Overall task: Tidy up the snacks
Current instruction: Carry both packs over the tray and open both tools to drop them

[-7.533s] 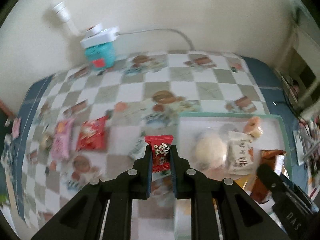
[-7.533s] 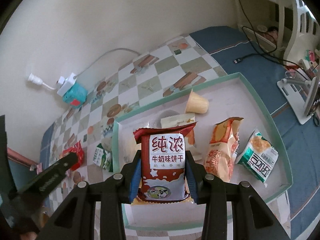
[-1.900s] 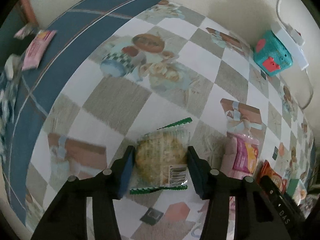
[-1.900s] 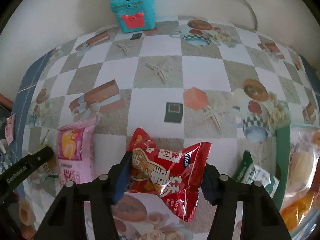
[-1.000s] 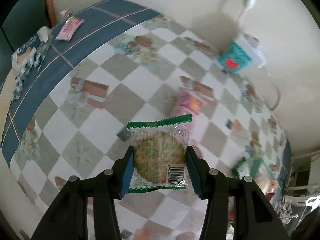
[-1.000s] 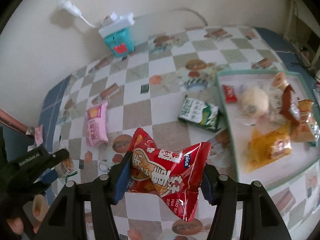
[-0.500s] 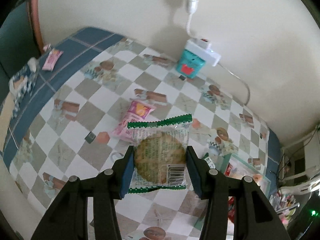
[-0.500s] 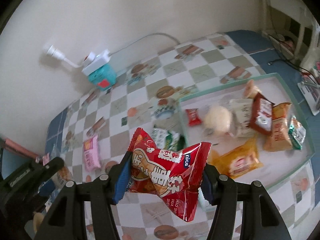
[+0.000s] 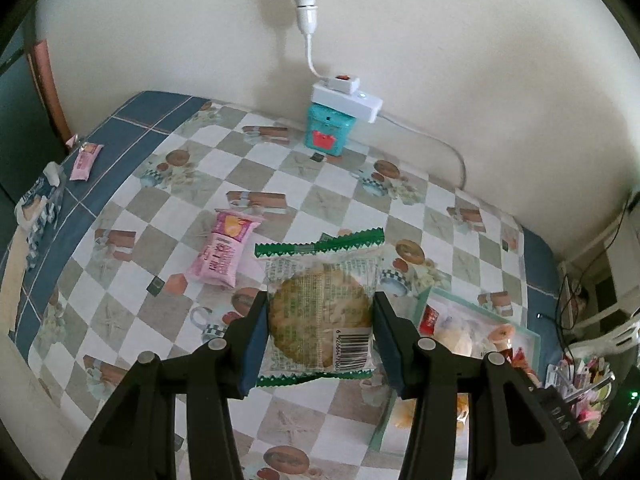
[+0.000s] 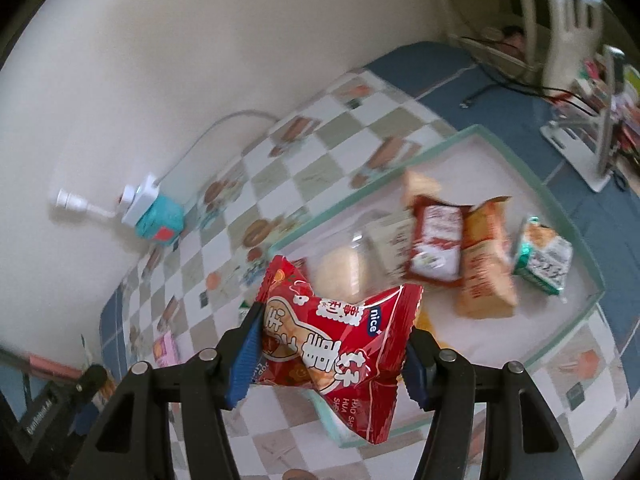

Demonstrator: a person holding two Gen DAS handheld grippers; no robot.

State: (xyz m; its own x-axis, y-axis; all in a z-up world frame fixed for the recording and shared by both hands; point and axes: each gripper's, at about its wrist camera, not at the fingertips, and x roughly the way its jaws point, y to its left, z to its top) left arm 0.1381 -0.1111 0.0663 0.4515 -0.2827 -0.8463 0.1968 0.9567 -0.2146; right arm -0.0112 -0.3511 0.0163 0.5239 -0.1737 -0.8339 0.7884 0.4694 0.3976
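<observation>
My left gripper (image 9: 320, 322) is shut on a clear green-edged biscuit packet (image 9: 320, 312) and holds it in the air above the checkered table. My right gripper (image 10: 334, 354) is shut on a red snack bag (image 10: 338, 350) and holds it above the near left corner of the green-rimmed tray (image 10: 532, 184). The tray holds several snack packets, among them a dark red one (image 10: 434, 250) and an orange one (image 10: 486, 264). The tray also shows at the right in the left wrist view (image 9: 528, 334). A pink packet (image 9: 224, 254) lies on the table left of the biscuit.
A teal box with a white power adapter (image 9: 330, 132) stands at the wall. Small packets (image 9: 84, 160) lie on the blue strip at the table's left edge. A white stand (image 10: 600, 148) and cables sit right of the tray.
Both grippers have swung right toward the tray with their packets. The tray is now nearer and larger in the right wrist view. The left view has tilted up, showing more wall.
</observation>
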